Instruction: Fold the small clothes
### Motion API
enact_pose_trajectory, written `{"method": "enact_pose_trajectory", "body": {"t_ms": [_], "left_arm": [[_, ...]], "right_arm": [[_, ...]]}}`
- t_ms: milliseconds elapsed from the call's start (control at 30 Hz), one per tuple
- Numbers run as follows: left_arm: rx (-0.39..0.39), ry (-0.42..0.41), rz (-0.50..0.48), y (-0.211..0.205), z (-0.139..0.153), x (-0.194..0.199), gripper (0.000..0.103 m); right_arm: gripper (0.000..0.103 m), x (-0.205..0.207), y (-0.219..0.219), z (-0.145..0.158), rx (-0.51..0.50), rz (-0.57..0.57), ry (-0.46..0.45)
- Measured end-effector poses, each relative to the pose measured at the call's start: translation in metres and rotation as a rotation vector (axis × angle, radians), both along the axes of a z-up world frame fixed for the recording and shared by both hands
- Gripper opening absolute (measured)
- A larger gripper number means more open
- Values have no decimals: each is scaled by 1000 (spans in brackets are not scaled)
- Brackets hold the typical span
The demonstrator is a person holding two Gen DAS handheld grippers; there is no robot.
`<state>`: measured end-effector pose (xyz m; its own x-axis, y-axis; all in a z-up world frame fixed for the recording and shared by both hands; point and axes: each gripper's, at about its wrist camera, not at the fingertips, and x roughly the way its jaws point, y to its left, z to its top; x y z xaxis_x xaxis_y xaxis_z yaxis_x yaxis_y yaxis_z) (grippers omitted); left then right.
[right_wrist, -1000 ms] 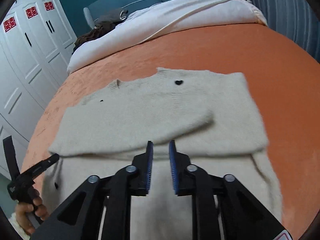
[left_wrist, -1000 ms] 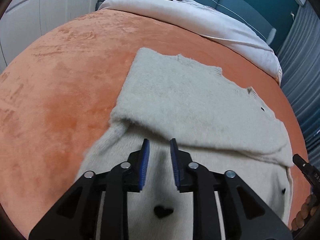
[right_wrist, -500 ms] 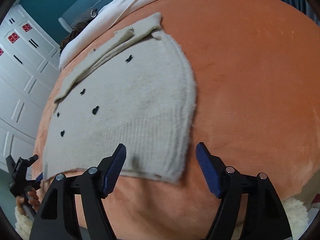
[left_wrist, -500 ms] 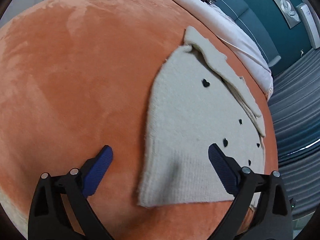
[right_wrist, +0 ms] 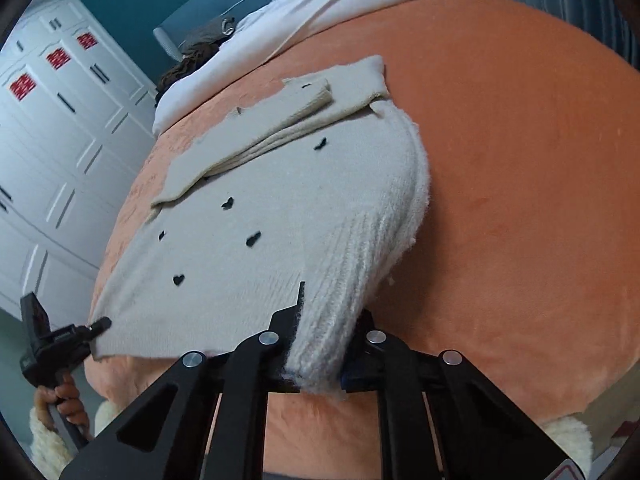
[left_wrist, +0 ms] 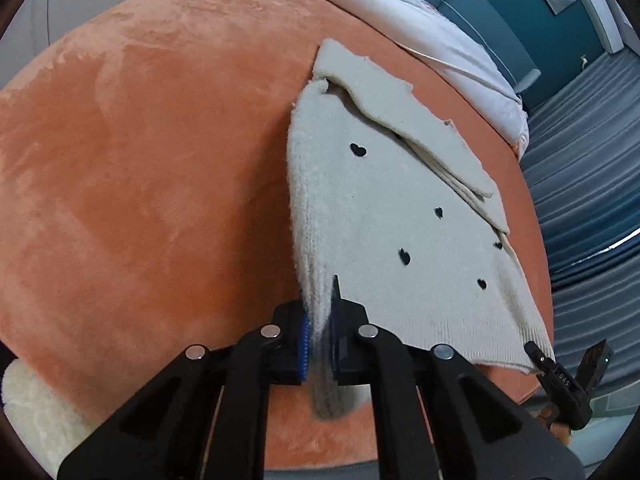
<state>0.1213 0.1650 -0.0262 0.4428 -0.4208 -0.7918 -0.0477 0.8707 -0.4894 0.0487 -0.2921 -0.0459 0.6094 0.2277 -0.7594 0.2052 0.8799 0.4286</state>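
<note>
Right tongs clamping sweater hem

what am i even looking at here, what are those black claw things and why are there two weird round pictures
The black claws are hand-held grippers, not a robot: a person holds one in each hand. Each carries a wide-angle camera looking forward along its two fingers, which makes the pictures round and bulging.

One picture is from the left gripper, the other from the right gripper. Each also catches the other tool at its edge; in the right view you can see the person's hand on the left tool's handle.

On the orange blanket lies a cream knitted sweater with small black hearts, its sleeves folded across the far end. Beyond it are white bedding and white wardrobe doors.

Both grippers are closed on the sweater's near hem, one at each corner, probably to fold it over.
</note>
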Motion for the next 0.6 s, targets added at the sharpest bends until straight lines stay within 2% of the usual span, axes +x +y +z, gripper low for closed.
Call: {"method": "enact_pose_trajectory", "body": {"t_ms": [100, 167, 300, 367, 433, 500, 567, 600], "left_arm": [[-9, -2, -34, 11, 15, -40, 6], [-15, 27, -68, 18, 18, -72, 6], [13, 153, -168, 31, 14, -149, 6], [22, 226, -205, 37, 14, -188, 6], [14, 268, -201, 45, 25, -218, 6], [-21, 262, -174, 51, 42, -223, 6], [-36, 178, -153, 51, 68, -207, 6], [-50, 125, -154, 49, 80, -192, 6]], "right_arm": [[9, -33, -1, 15, -44, 50, 24], [9, -58, 1, 19, -58, 110, 70], [10, -129, 23, 15, -116, 323, 232], [10, -168, 34, 17, -105, 427, 306], [10, -198, 42, 25, -71, 505, 345], [10, -214, 42, 41, -21, 540, 325], [10, -206, 33, 63, 2, 512, 250], [10, -190, 23, 78, 22, 470, 171]]}}
